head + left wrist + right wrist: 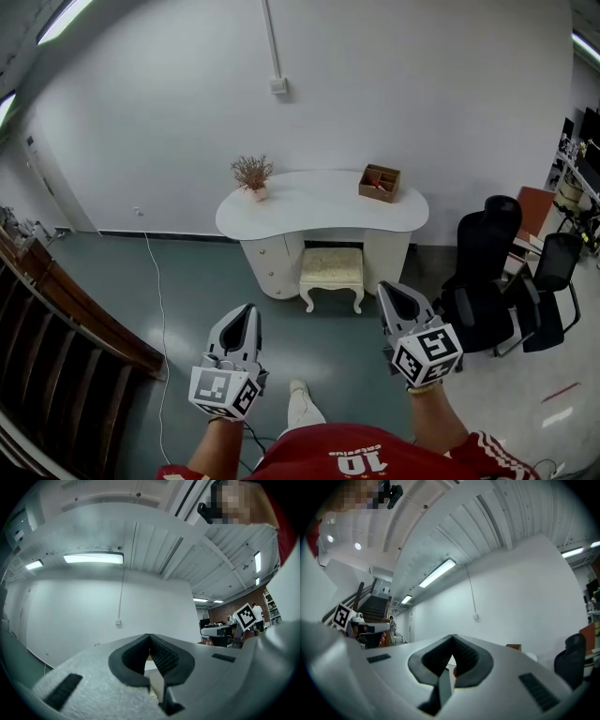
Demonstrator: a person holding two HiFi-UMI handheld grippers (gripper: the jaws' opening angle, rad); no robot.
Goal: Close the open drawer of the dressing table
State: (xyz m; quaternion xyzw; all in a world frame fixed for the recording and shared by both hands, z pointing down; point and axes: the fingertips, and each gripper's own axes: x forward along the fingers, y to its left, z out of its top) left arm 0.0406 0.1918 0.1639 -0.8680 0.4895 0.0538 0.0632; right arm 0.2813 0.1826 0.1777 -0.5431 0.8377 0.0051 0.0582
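Left tool (247, 309): grey two-jaw body with a marker cube, jaws together, nothing between them. Right tool (387, 291): same make, jaws likewise together and empty. Both point roughly level and away from the person. White kidney-shaped dressing table (319, 214): stands against the white wall, well apart from both tools and straight ahead of them across the grey-green floor (187, 291), its long axis running side to side across the line in which the tools point. Drawer pedestal (270, 262): white, with small round knobs, under the table's end on the left tool's side, ahead of that tool and slightly toward the right tool. Whether any drawer front stands out from it cannot be made out at this range. The pedestal on the right tool's side shows no knobs that can be told. Cream cushioned stool with white legs (331, 269): tucked between the pedestals, ahead of the gap between the tools. Dried brown plant in a small pot (251, 175) and open brown wooden box (379, 182): on the table top. Black office chairs (487, 272): beyond the right tool, outward. Judgement: the left tool is the nearer to the knobbed drawers, and a drawer there would travel along the tools' own pointing line, toward the wall.
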